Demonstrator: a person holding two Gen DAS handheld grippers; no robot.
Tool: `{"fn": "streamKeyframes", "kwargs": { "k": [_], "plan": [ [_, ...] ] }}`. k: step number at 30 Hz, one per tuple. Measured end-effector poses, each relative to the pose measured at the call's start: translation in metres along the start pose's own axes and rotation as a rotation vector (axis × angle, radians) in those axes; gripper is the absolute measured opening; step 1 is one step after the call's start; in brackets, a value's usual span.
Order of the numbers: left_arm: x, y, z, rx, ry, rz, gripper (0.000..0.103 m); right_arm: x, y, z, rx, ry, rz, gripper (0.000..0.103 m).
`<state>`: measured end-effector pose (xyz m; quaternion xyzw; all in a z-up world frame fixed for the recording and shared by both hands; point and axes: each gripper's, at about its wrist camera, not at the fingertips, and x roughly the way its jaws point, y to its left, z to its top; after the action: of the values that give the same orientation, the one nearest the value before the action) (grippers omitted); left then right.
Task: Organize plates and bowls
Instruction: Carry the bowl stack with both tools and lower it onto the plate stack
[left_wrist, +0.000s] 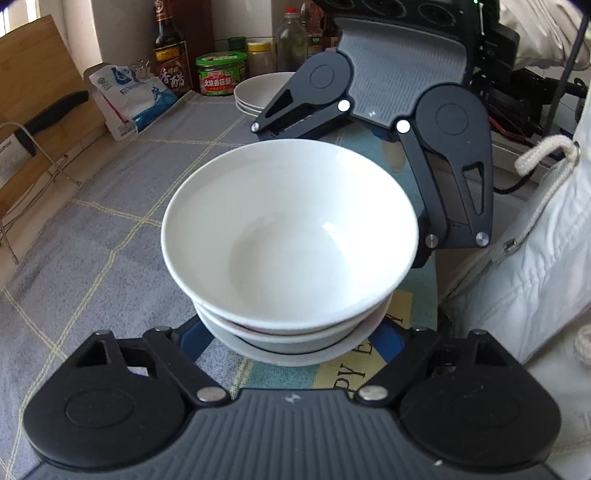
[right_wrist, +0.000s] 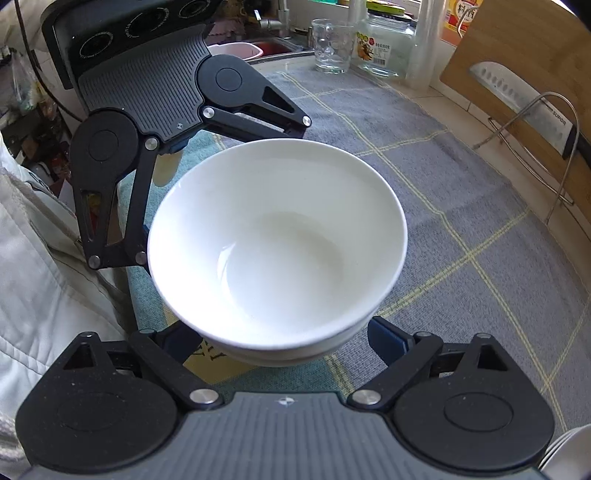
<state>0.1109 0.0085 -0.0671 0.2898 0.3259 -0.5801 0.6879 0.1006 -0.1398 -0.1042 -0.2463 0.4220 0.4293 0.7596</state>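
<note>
Both grippers, left gripper (left_wrist: 291, 332) and right gripper (right_wrist: 284, 336), fingers spread around stacked white ceramic bowls (left_wrist: 290, 236) (contact unclear) near the grey-clothed bench (left_wrist: 122, 206) front edge.

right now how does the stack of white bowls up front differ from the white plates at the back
The nested white ceramic bowls are deep and sit mid-cloth between both grippers; the stacked white shallow plates are flat and wide, back by the green-lidded jar. The bowls show whole, while the plates are half hidden behind the right gripper. Both are plain white and stacked.
</note>
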Motion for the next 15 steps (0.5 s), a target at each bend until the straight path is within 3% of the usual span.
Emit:
{"fn": "streamKeyframes", "kwargs": {
  "k": [15],
  "plan": [
    [0.0008,0.0054,0.0015,0.013,0.012,-0.032,0.087,-0.0030,0.0006,0.0014,-0.002,-0.003,0.028,0.093]
  ]
}}
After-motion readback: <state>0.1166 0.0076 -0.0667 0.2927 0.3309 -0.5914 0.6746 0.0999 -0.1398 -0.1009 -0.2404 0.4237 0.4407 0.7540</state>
